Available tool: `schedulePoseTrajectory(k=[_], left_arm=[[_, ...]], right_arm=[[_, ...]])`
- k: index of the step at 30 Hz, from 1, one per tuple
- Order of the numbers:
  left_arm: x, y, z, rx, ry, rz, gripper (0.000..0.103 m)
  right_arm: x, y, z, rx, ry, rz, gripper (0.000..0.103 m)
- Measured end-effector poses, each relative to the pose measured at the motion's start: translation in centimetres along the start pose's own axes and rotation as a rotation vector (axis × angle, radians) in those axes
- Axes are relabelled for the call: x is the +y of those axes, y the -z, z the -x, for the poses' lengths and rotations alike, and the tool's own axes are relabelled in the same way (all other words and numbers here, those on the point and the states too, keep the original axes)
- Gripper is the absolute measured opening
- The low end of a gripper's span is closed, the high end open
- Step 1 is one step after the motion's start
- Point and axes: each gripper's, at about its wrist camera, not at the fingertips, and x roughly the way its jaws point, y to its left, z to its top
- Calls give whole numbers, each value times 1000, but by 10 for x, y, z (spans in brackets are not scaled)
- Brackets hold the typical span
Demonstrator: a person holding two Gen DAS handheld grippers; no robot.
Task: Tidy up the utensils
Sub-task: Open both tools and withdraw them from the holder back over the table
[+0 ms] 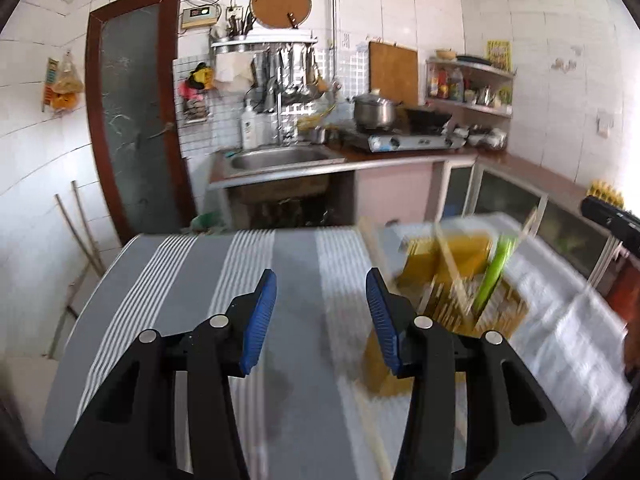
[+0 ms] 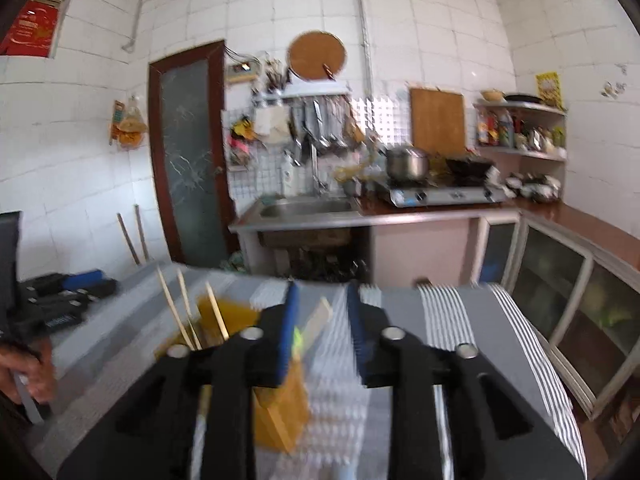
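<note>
A yellow wooden utensil holder [image 1: 452, 256], blurred, stands on the grey striped tablecloth [image 1: 200, 280], right of my left gripper [image 1: 321, 276]. Chopsticks and a green utensil [image 1: 494, 276] stick out of it. The left gripper's blue-padded jaws stand open over bare cloth with nothing between them. In the right wrist view the holder [image 2: 232, 312] sits just left of and partly behind my right gripper [image 2: 323, 286]. Its chopsticks [image 2: 176, 312] lean left. A flat wooden stick [image 2: 320, 314] shows in the gap between the right jaws, untouched. The right gripper is open.
Beyond the table's far edge are a steel sink [image 1: 276, 158], a gas stove [image 1: 412, 140] with a pot [image 1: 374, 110], a dark-framed door [image 1: 136, 120] and glass-front cabinets [image 2: 560, 280]. A person's hand [image 2: 28, 364] holds the left gripper's handle at the left.
</note>
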Motion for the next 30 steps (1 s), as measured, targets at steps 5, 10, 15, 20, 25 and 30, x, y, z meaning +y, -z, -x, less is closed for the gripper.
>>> schedulePoseTrajectory(k=[5, 10, 15, 20, 25, 30], left_arm=[[20, 60, 17, 61, -48, 64, 46], [32, 116, 32, 136, -60, 119, 49], [39, 152, 44, 207, -34, 162, 49], [31, 164, 53, 210, -11, 160, 49], [21, 160, 71, 168, 3, 143, 49], [18, 162, 79, 176, 10, 140, 49]], right_arm=[[-12, 67, 18, 128, 61, -13, 32], [-16, 120, 47, 205, 100, -36, 34], [-21, 146, 66, 250, 125, -74, 35], [-13, 146, 76, 240, 122, -81, 36], [-2, 143, 87, 228, 108, -56, 39], [-3, 148, 95, 235, 103, -62, 40]])
